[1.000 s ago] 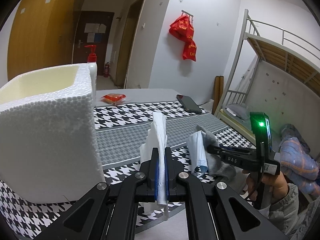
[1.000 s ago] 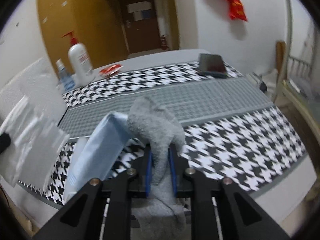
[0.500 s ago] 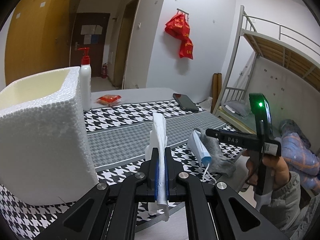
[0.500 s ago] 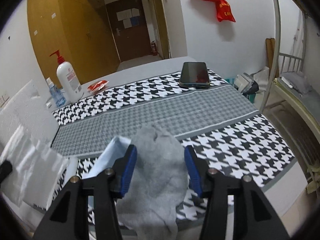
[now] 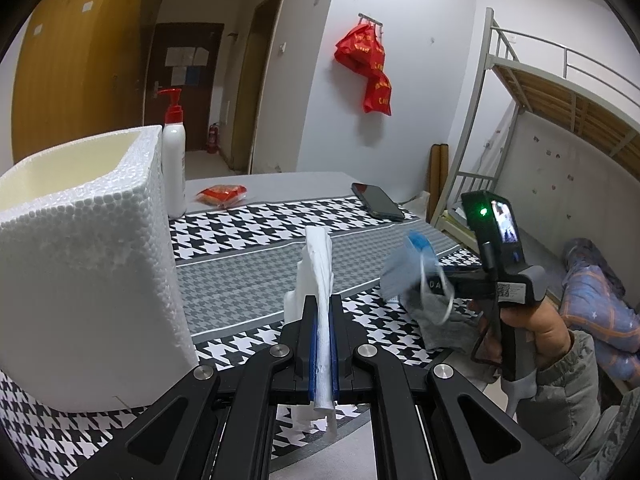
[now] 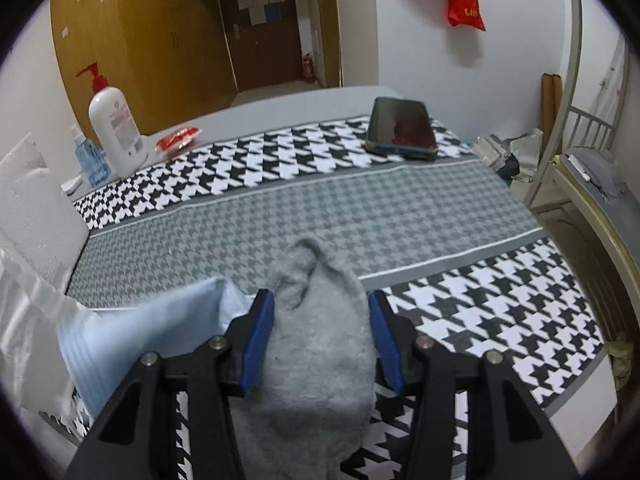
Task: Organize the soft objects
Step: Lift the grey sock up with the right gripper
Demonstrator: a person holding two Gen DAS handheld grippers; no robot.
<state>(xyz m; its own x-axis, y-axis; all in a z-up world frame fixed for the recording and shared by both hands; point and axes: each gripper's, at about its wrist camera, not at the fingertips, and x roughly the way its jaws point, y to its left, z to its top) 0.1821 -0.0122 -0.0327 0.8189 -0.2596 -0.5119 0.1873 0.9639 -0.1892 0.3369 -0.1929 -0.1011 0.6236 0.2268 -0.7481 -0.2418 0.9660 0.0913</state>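
— Grey fleecy sock (image 6: 320,344) position?
— Lower centre of the right wrist view, lying on the houndstooth tablecloth (image 6: 460,312), a pale blue face mask (image 6: 144,328) just left of it. My right gripper (image 6: 321,332) has just been opening; its blue pads stand apart, the sock loose between them.
— Left gripper (image 5: 323,344)?
— Clamped tight on a white folded tissue (image 5: 318,280), lower centre, beside the white foam box (image 5: 88,264) at left.
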